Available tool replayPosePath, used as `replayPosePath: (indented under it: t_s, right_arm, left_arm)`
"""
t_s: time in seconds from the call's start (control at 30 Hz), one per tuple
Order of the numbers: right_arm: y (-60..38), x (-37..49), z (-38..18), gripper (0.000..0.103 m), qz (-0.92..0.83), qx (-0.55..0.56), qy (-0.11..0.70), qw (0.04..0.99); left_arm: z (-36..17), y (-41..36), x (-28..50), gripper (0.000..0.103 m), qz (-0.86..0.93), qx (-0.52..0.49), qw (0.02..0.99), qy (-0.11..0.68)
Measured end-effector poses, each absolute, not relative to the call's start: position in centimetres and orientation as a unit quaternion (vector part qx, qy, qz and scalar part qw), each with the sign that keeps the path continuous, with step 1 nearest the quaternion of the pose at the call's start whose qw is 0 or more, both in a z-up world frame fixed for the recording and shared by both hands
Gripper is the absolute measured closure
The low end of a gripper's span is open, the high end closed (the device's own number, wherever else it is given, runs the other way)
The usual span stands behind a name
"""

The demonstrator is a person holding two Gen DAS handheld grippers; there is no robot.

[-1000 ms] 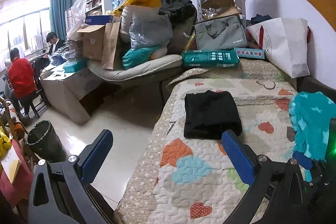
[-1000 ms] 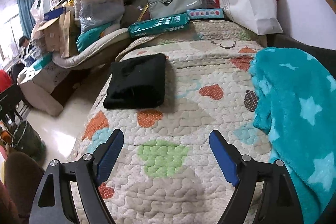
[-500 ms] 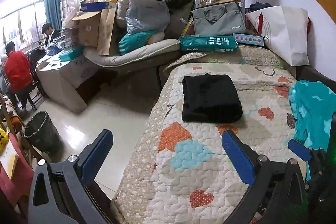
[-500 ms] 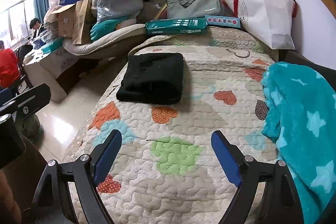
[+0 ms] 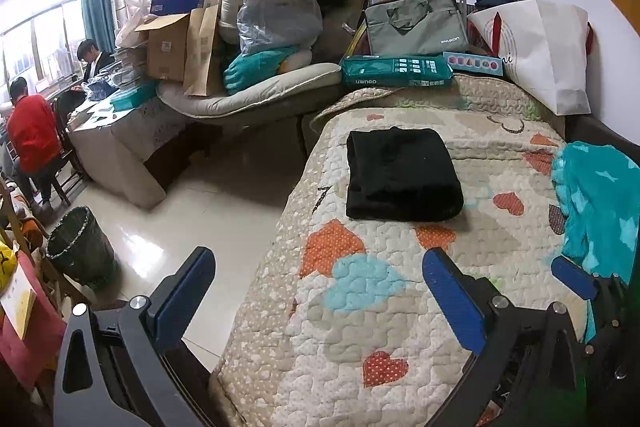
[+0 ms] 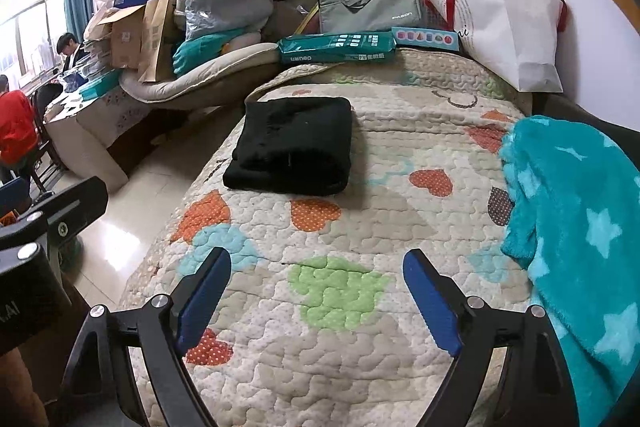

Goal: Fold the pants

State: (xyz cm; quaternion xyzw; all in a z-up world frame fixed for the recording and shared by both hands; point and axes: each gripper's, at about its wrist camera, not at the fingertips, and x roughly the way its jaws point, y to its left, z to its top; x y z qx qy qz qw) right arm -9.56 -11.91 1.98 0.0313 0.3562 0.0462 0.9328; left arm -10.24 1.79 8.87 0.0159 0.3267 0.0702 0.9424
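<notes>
The black pants (image 5: 402, 175) lie folded into a compact rectangle on the heart-patterned quilt (image 5: 372, 311), towards the bed's left edge; they also show in the right wrist view (image 6: 294, 147). My left gripper (image 5: 320, 297) is open and empty, well short of the pants, over the bed's near left edge. My right gripper (image 6: 318, 301) is open and empty above the quilt (image 6: 340, 291), nearer than the pants. The right gripper's blue finger shows in the left wrist view (image 5: 574, 277).
A teal star blanket (image 6: 576, 227) lies along the right side of the bed. A green box (image 6: 336, 47), a grey bag (image 6: 372, 5) and a white paper bag (image 6: 508, 23) stand at the bed's far end. Tiled floor and a bin (image 5: 78, 247) lie left.
Both grippers have pulled back and away from the folded pants, which look smaller and farther. Both stay open. The pants have not moved.
</notes>
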Motion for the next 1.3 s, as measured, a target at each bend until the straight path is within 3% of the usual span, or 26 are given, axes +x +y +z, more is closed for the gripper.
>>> replayPosePath:
  t_s: [1.3]
  right_arm:
    - [-12.43,-9.12,1.37,0.010,0.037,0.034,0.368,0.929]
  left_arm:
    - [8.06,2.08,-9.85,0.000,0.061,0.011,0.934,0.353]
